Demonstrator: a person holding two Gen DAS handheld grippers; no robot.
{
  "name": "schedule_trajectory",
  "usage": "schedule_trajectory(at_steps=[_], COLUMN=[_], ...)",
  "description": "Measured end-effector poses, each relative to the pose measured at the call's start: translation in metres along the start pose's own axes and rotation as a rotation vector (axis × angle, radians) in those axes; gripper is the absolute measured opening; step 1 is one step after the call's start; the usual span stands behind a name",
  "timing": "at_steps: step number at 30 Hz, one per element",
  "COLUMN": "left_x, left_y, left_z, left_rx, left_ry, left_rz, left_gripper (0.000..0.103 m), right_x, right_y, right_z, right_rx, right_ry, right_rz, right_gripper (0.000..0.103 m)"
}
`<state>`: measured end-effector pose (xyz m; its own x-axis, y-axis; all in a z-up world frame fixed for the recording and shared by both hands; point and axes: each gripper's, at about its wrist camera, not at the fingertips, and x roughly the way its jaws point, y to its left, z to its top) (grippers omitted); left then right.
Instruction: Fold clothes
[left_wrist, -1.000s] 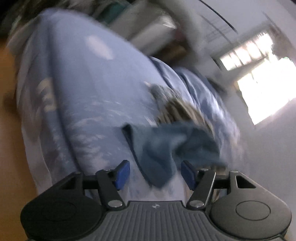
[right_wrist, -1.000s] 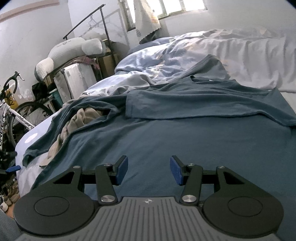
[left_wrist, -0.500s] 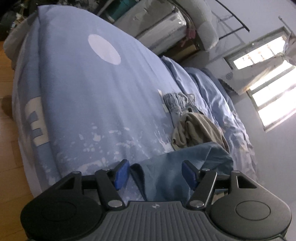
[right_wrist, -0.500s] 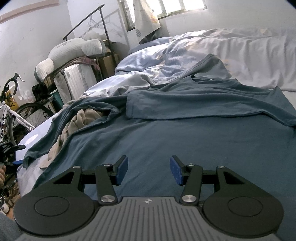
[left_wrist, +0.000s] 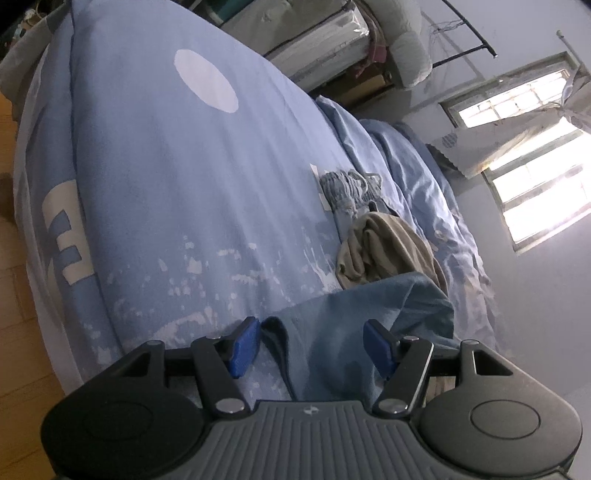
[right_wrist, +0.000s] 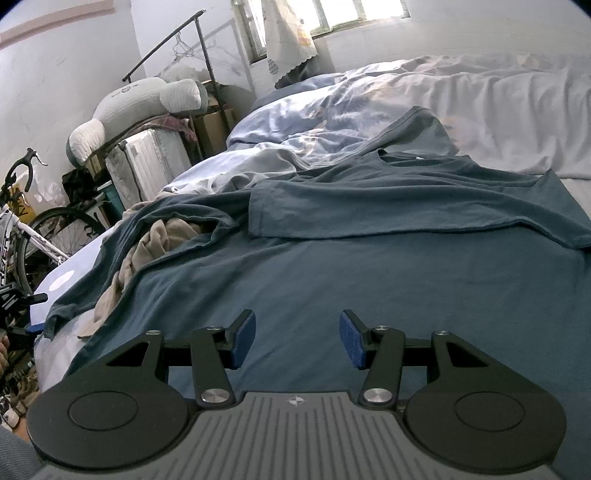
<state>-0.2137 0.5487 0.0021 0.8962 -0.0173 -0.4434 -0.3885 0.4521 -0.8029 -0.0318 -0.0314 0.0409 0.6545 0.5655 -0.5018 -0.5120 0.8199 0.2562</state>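
Note:
A dark teal T-shirt (right_wrist: 369, 266) lies spread over the bed, with one sleeve folded across its chest. My right gripper (right_wrist: 298, 339) hovers low over the shirt's near part, open, with nothing pressed between its blue pads. In the left wrist view one corner of the T-shirt (left_wrist: 332, 332) lies bunched on the light blue sheet (left_wrist: 184, 184). My left gripper (left_wrist: 312, 345) is open around that corner. The cloth sits between the fingers, and the pads do not press on it.
A beige garment (right_wrist: 147, 254) is tucked under the shirt's left edge, and the beige garment (left_wrist: 373, 251) also shows beyond the corner. A grey drawstring garment (left_wrist: 347, 188) lies farther up. A bicycle (right_wrist: 33, 236) and a white suitcase (right_wrist: 147, 166) stand beside the bed. Wooden floor (left_wrist: 14, 295) lies below the mattress edge.
The left gripper has swung in towards the shirt corner and steadied. The corner now sits lower, between its fingers. The right gripper and the shirt in front of it have not moved.

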Motion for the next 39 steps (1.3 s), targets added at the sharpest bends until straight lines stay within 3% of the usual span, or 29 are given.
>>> schedule_trajectory(at_steps=[9, 16, 27, 39], left_x=[0.016, 0.009, 0.025, 0.026], left_y=[0.004, 0.023, 0.011, 0.01], left_z=[0.009, 0.009, 0.031, 0.025], left_rx=[0.023, -0.006, 0.106, 0.14], left_ry=[0.004, 0.002, 0.004, 0.129], left_rz=[-0.033, -0.085, -0.075, -0.134], left_gripper=[0.062, 0.045, 0.047, 0.049], right_x=[0.001, 0.002, 0.002, 0.006], right_y=[-0.001, 0.0, 0.002, 0.003], right_z=[-0.001, -0.002, -0.008, -0.01], right_rx=[-0.004, -0.006, -0.025, -0.024], right_ry=[0.003, 0.005, 0.022, 0.032], right_rz=[0.0, -0.002, 0.0, -0.006], right_gripper=[0.053, 0.053, 0.053, 0.053])
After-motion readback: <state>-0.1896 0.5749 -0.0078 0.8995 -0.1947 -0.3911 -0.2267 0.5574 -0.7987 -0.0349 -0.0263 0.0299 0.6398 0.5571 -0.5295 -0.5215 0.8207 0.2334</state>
